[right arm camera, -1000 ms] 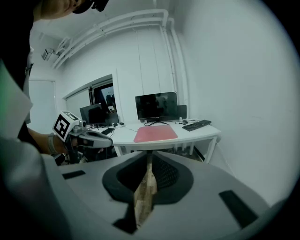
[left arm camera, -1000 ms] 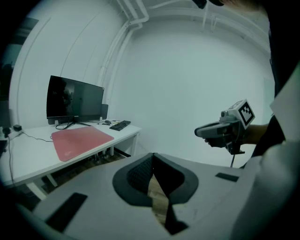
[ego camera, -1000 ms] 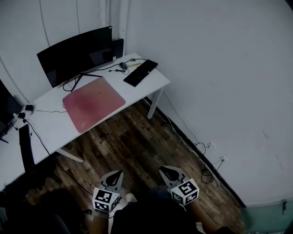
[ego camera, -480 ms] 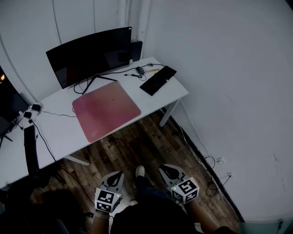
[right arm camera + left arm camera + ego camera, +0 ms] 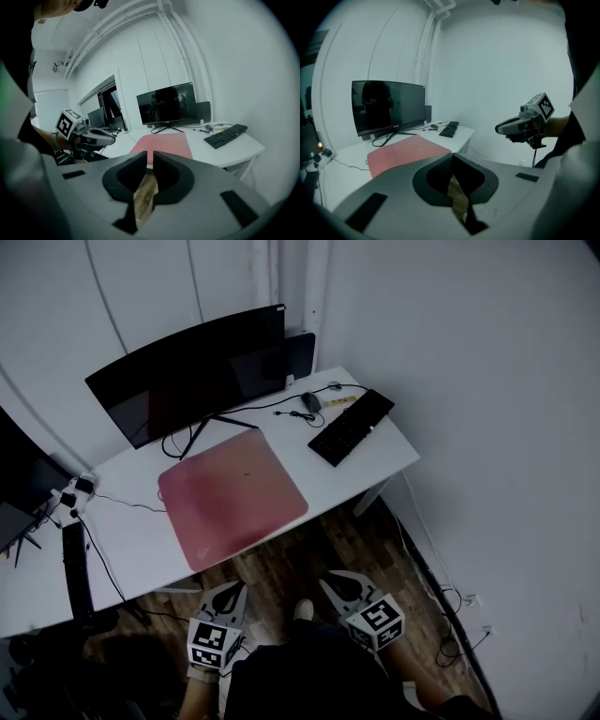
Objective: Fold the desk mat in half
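The pink desk mat (image 5: 232, 496) lies flat and unfolded on the white desk (image 5: 141, 531), in front of the monitor. Both grippers hang over the wood floor, short of the desk's front edge and apart from the mat. My left gripper (image 5: 238, 588) is shut with nothing in it. My right gripper (image 5: 327, 579) is also shut and holds nothing. The left gripper view shows the mat (image 5: 405, 150) beyond its closed jaws (image 5: 452, 156), with the right gripper (image 5: 502, 127) off to the side. In the right gripper view the mat (image 5: 164, 143) lies past its jaws (image 5: 150, 154).
A curved black monitor (image 5: 187, 371) stands at the desk's back. A black keyboard (image 5: 352, 426) and a mouse (image 5: 310, 401) lie right of the mat. Cables and a power strip (image 5: 73, 563) lie on the left. White walls close in behind and to the right.
The desk and mat have slid right and nearer in the head view as the person stepped toward them. Both grippers stay shut and low in the view.
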A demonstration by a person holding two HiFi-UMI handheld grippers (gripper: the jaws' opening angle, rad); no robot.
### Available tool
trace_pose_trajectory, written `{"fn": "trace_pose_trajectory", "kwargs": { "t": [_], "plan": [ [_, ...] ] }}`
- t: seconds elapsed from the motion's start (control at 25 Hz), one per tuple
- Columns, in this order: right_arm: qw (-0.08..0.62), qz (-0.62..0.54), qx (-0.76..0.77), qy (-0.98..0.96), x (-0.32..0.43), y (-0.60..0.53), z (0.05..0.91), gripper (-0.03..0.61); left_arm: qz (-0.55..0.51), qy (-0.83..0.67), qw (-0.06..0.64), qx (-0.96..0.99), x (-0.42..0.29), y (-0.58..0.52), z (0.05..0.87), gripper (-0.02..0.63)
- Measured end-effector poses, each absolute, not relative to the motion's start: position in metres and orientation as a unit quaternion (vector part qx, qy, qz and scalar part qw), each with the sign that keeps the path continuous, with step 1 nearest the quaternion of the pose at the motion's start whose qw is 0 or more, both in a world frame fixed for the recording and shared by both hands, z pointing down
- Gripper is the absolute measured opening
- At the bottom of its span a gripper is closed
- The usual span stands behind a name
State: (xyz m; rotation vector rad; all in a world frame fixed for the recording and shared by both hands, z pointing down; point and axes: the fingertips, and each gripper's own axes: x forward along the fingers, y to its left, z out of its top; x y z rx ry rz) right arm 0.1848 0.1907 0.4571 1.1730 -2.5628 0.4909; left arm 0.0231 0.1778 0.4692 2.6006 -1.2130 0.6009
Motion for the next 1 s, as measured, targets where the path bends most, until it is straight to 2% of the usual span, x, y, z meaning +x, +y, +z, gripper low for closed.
{"fn": "trace_pose_trajectory", "kwargs": {
  "t": [0.24, 0.52, 1.0],
  "plan": [
    [0.151, 0.164, 0.346, -0.911, 0.159, 0.134, 0.465, 0.029, 0.216, -0.465, 0.110, 0.852, 0.002, 0.132, 0.477, 0.008],
    [0.189, 0.148, 0.260, -0.935, 0.090, 0.101, 0.477, 0.032, 0.234, -0.513, 0.137, 0.815, -0.051, 0.117, 0.497, 0.009],
    [0.276, 0.132, 0.179, -0.935, -0.045, 0.076, 0.526, 0.112, 0.264, -0.492, 0.197, 0.806, -0.151, 0.096, 0.545, 0.009]
  ]
}}
